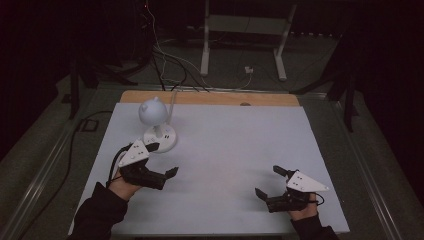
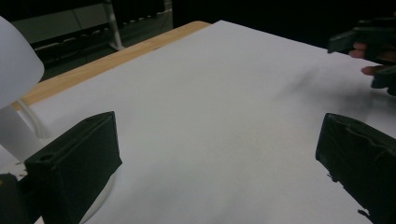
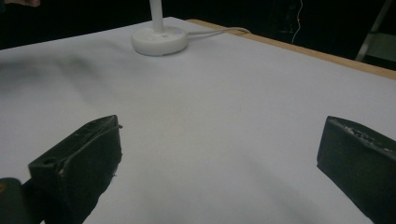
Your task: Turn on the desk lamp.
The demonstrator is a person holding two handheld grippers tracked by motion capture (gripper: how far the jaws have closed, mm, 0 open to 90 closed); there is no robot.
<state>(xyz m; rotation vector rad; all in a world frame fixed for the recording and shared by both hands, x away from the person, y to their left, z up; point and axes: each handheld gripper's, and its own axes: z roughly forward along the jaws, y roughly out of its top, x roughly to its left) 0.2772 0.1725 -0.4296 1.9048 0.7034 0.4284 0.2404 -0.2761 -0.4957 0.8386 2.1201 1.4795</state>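
both grippers empty, jaws spread: left gripper [image 1: 162, 166] just beside the desk lamp [image 1: 156, 122] near the table's [image 1: 240, 135] far-left corner, right gripper [image 1: 272, 182] well apart at the near-right.

Open room: white flat surface [image 1: 225, 150], bare across middle, right and far right.
Obstacle: small white round-based desk lamp [image 1: 157, 125] at far left, its cable [image 3: 219, 31] trailing toward the far edge.
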